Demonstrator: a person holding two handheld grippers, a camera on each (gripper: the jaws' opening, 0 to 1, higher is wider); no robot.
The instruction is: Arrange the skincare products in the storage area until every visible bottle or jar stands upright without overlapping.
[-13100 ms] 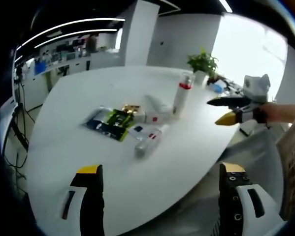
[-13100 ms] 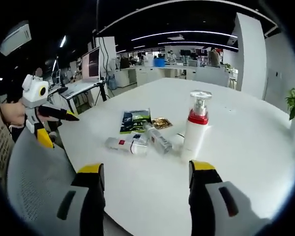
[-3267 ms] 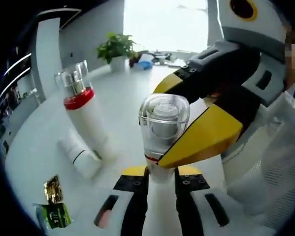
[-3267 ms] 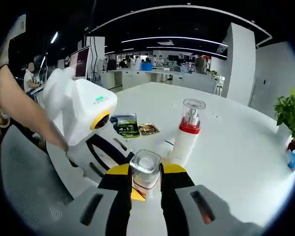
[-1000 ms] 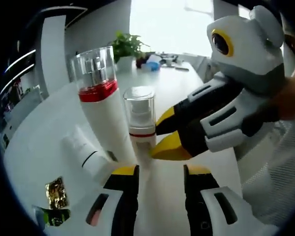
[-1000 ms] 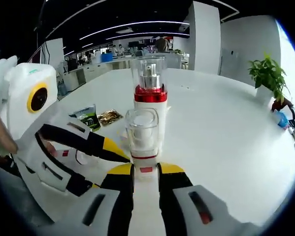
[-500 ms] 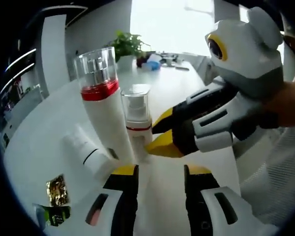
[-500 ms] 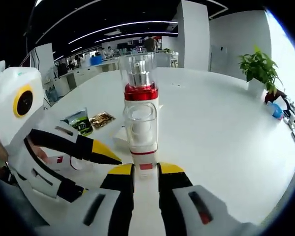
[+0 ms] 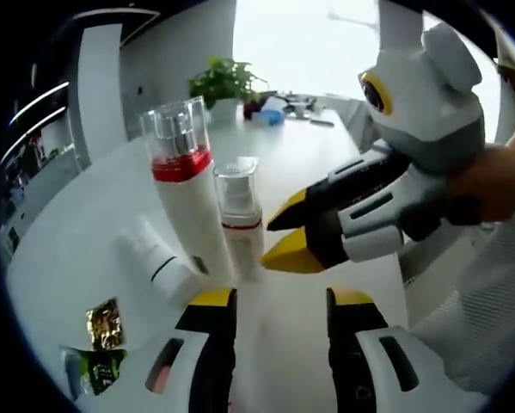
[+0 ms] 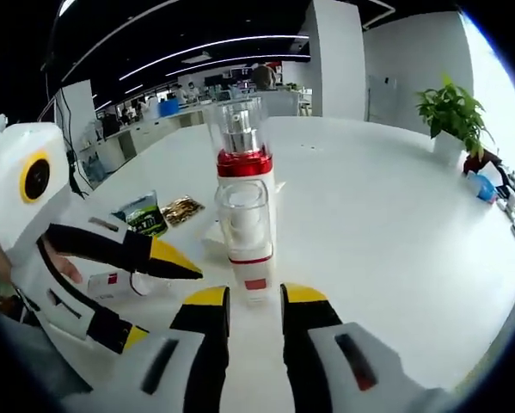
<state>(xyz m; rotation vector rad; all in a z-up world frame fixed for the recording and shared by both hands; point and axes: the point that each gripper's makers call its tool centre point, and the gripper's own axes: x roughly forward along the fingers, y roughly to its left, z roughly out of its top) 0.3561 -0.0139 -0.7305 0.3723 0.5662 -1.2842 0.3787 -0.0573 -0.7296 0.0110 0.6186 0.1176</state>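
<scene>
Bottles: two upright (image 10: 245, 232) (image 10: 241, 155), one lying (image 9: 158, 267); left claw (image 9: 274, 301), right claw (image 10: 254, 297) both gaping, empty.

A white table (image 10: 395, 215) carries a potted plant (image 10: 453, 112) at its far edge; ceiling light strips (image 10: 197, 47) cross the dark office.

Nothing here is actually readable, honestly. The small pump bottle (image 10: 248, 249) has a little red label patch low on its front, but no letters come through. The green sachet (image 10: 143, 214) has some print on it that's just a blur, and the red mark on the lying tube (image 10: 111, 283) is too small to make out.
</scene>
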